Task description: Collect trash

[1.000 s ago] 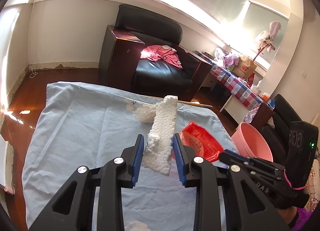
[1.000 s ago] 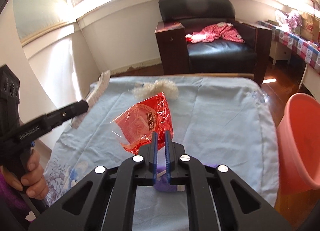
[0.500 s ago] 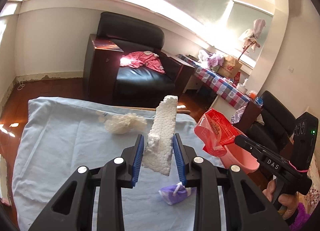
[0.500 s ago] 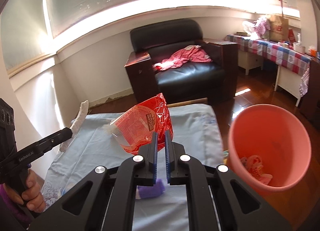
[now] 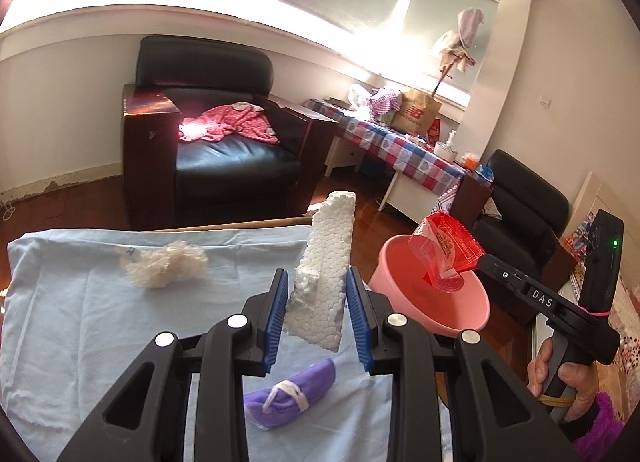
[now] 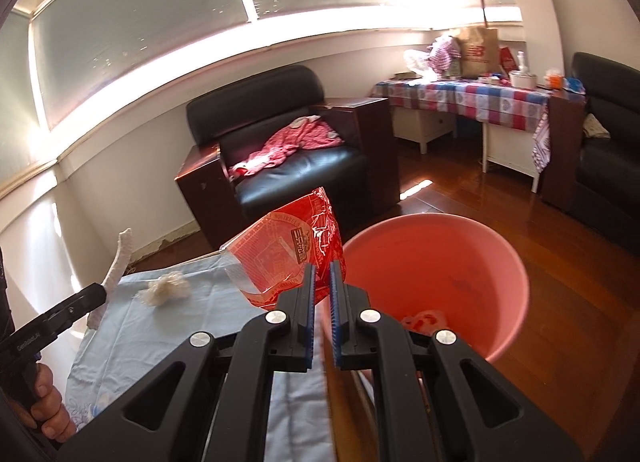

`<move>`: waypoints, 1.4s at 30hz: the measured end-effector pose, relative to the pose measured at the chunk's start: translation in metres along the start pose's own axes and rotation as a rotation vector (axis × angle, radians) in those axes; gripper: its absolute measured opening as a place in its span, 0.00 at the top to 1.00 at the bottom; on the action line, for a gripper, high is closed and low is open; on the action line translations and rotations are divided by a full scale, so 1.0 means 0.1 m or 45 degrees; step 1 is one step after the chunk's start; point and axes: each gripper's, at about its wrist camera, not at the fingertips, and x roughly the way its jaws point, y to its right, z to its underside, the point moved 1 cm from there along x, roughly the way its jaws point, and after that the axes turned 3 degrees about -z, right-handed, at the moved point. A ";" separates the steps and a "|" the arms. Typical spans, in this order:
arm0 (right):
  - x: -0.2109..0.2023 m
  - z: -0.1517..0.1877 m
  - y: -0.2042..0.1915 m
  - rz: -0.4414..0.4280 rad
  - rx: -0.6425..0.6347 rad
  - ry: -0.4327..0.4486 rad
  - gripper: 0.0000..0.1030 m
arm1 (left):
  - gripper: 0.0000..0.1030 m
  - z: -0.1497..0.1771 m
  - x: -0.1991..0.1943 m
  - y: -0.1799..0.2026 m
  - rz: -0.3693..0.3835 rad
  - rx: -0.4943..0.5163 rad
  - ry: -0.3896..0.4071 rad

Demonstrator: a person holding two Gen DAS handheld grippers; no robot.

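Off to the left of my left tongs (image 5: 316, 302), well ahead on the blue sheet (image 5: 80, 314), lies a pale crumpled wad (image 5: 164, 264) that I have not collected. My left tongs are clamped on a white foam strip (image 5: 326, 266), which stands upright between the blue pads and is lifted clear of the sheet; just below the tips a purple pouch (image 5: 288, 394) rests on the cloth. To the right of these tongs, beyond the sheet's edge, stands the pink bucket (image 5: 472, 322). My right tongs (image 6: 322, 286) are pinched on a corner of the red wrapper (image 6: 288, 258), which hangs up and to the left of their tips, at the bucket's (image 6: 516, 262) near-left rim rather than squarely over its mouth; some trash already lies in the bottom. To drop it well, I judge I should carry the right tongs further right until the whole wrapper hangs over the opening, lower it a little, then let go, since a light film could drift onto the floor. The foam should follow tipped end-first, as its length might catch the rim.
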 end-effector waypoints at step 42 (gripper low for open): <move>0.25 0.31 0.93 0.173 0.239 -0.119 0.93 | 0.72 0.01 0.78 1.01 0.159 0.229 -0.147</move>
